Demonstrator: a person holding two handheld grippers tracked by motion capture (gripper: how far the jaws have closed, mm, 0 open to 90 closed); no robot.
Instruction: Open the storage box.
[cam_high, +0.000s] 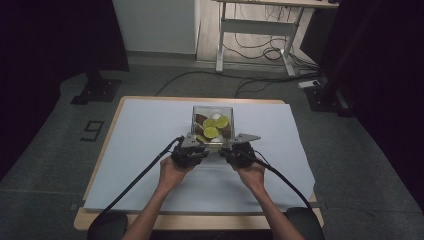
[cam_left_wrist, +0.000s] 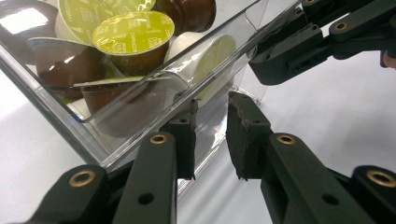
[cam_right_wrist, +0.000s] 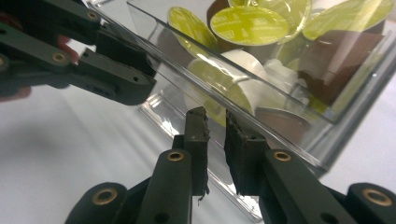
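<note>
Clear box (cam_left_wrist: 224, 84) wall between both grippers' fingers (cam_right_wrist: 196, 135)

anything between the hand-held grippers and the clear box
Nothing visible. The left hand-held gripper and the right hand-held gripper are each shut on the near wall of the clear box of capsules.

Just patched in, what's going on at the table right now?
A person holds a gripper in each hand at the near wall of a clear plastic box full of coffee capsules, green-lidded, brown and white. The left gripper and the right gripper are both shut on that near wall, side by side, one pad inside and one outside. The box sits on the white table cover, not visibly lifted.
</note>
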